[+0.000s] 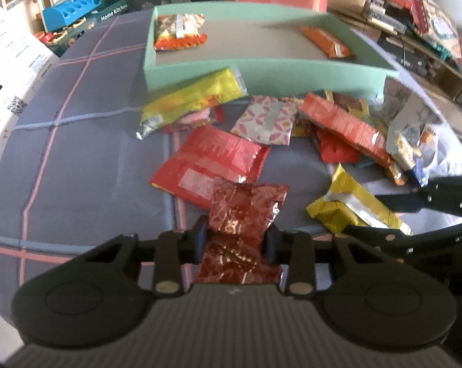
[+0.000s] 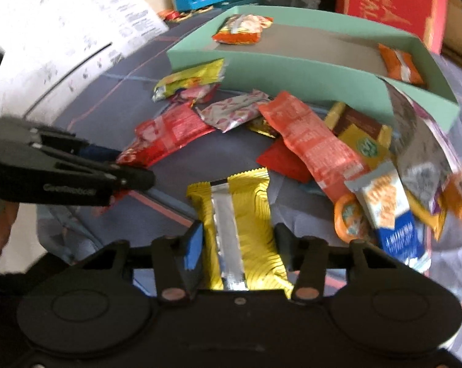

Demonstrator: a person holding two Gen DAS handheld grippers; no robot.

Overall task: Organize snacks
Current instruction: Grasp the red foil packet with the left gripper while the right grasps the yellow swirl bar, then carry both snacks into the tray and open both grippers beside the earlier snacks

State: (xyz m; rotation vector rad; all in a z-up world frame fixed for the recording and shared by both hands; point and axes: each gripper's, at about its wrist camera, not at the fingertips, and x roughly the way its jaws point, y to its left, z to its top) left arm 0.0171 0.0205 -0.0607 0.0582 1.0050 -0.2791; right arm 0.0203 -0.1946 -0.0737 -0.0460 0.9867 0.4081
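Worktop [image 1: 77, 159] is covered in grey-blue cloth with thin pink and pale blue check lines, slightly wrinkled. At its far side sits a shallow mint-green cardboard tray [image 1: 261, 73], rectangular, with a matte grey floor. Inside it are two snacks well apart: an orange-and-white crinkly packet [image 1: 179, 32] in the left corner and an orange wrapped bar [image 1: 326, 41] toward the right.

Just in front of the tray lies a loose pile of snack wrappers. A long yellow-green foil pouch [image 1: 194, 101] leans against the tray wall. A flat glossy red pouch [image 1: 206, 162] lies near the middle, with a pink-patterned white sachet [image 1: 266, 121] beside it. A long red-orange bar [image 1: 341, 125] lies on top of the heap to the right, next to a blue-and-white cracker pack [image 2: 390, 214].

Left claw [image 1: 237, 242] is black plastic, pinching a dark red crinkly foil packet [image 1: 246, 211] at its waist; the wrapper is visibly squeezed between the pads. Right claw [image 2: 240, 245] straddles a yellow ribbed-print bar [image 2: 246, 224] with a silver seam, lying on the cloth near the front edge. The pads are against its sides, gripping it.

Beyond the worktop, blurred: a white printed sheet [image 2: 77, 30] at the left, a blue toy train [image 1: 71, 7], a red box [image 2: 390, 6], and cluttered shelves at the right.
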